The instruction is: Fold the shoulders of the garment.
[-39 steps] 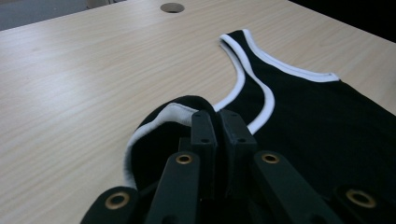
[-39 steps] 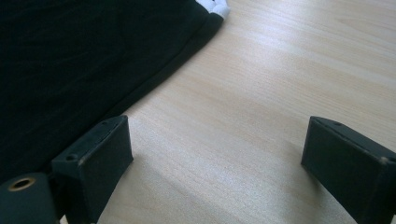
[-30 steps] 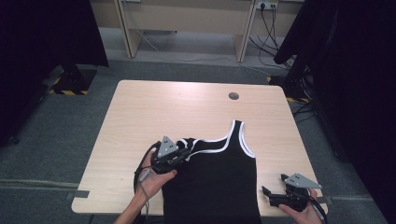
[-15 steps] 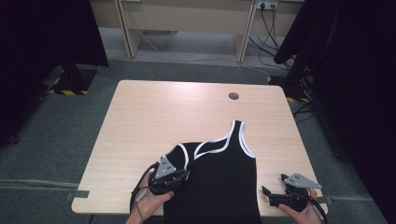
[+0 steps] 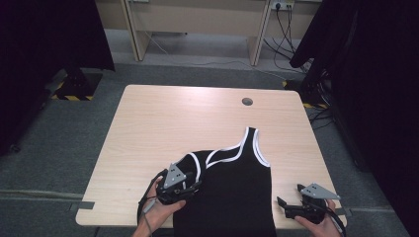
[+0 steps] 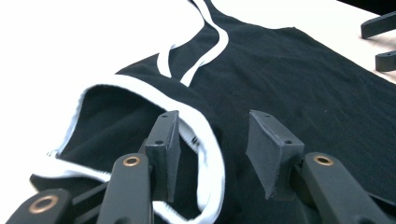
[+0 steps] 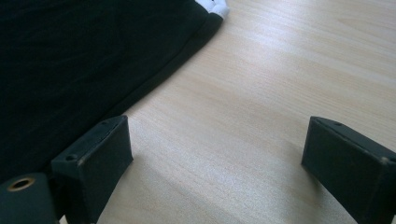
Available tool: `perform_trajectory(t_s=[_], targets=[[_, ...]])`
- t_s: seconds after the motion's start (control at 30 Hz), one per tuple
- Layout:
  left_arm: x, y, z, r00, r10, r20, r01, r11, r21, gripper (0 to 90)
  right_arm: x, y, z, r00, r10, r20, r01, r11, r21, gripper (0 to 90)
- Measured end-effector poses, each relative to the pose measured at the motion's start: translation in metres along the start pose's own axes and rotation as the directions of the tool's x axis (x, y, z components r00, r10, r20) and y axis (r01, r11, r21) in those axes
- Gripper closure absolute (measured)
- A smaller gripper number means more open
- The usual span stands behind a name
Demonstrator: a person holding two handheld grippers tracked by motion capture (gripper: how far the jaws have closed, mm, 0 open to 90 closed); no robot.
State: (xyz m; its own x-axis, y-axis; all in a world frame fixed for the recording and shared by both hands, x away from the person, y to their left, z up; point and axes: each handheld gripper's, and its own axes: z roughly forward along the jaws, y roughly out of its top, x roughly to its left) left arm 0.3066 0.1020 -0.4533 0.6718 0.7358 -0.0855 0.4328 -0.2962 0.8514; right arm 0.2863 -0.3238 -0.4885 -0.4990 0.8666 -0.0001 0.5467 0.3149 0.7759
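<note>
Black tank top (image 5: 232, 197) flat at table (image 5: 163, 123) near edge, long axis running from hem up to straps. Left gripper (image 5: 190, 186) nearest, at folded left strap; jaws just opening, part-spread, white-trimmed armhole (image 6: 205, 140) loose between pads (image 6: 163, 140), nothing pinched. Right gripper (image 5: 281, 206) wide apart on bare wood, beside right hem edge (image 7: 154, 79), holding nothing.

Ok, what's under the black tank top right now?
The tank top lies on the wooden table. Its armhole gapes by the left gripper, showing dark fabric inside. Anything beneath the cloth is covered.
</note>
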Motion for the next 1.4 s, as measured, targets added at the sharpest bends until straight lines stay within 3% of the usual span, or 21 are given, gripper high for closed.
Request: perform_trajectory(t_s=[0.23,0.4,0.5,0.77,0.93,1.1,1.17,1.23,1.3,1.4], targets=[[0.002,0.001,0.013,1.0,0.006,0.004,-0.006,0.9997,0.022,58.6,0.0,0.0,0.0,1.0,0.0,0.0,0.0,1.0,0.0,8.9],[0.002,-0.005,0.016,0.9993,0.037,-0.007,-0.037,0.9978,0.055,75.2,0.0,0.0,0.0,1.0,0.0,0.0,0.0,1.0,0.0,8.9],[0.005,-0.009,0.014,0.9994,0.033,-0.01,-0.032,0.9975,0.062,80.5,0.0,0.0,0.0,1.0,0.0,0.0,0.0,1.0,0.0,8.9],[0.008,-0.026,-0.001,0.9999,0.007,-0.009,-0.007,0.9978,0.065,82.2,0.0,0.0,0.0,1.0,0.002,0.0,-0.002,1.0,0.002,8.8],[0.01,-0.032,-0.003,0.9998,0.013,-0.013,-0.012,0.9965,0.082,80.1,0.0,0.001,0.0,1.0,0.002,0.001,-0.002,1.0,0.004,8.8],[0.008,-0.033,0.0,0.9995,0.023,-0.019,-0.021,0.9942,0.105,66.9,0.0,0.002,0.0,1.0,0.0,0.0,0.0,1.0,0.013,8.9],[0.007,-0.033,0.0,0.9998,0.012,-0.016,-0.01,0.9945,0.105,56.6,-0.001,0.004,-0.001,0.9999,0.006,-0.014,-0.005,1.0,0.026,12.2],[0.005,-0.033,0.0,0.9994,0.01,-0.033,-0.006,0.9948,0.102,41.0,-0.001,0.008,-0.002,0.9976,0.02,-0.066,-0.019,1.0,0.015,17.6],[0.005,-0.033,-0.001,0.9993,-0.004,-0.036,0.008,0.9962,0.086,31.5,-0.001,0.014,-0.003,0.9974,0.025,-0.068,-0.025,1.0,-0.005,15.7],[0.006,-0.033,-0.004,0.9988,-0.013,-0.047,0.017,0.9966,0.08,26.5,-0.001,0.025,-0.002,0.9978,0.011,-0.065,-0.012,1.0,-0.011,15.6]])
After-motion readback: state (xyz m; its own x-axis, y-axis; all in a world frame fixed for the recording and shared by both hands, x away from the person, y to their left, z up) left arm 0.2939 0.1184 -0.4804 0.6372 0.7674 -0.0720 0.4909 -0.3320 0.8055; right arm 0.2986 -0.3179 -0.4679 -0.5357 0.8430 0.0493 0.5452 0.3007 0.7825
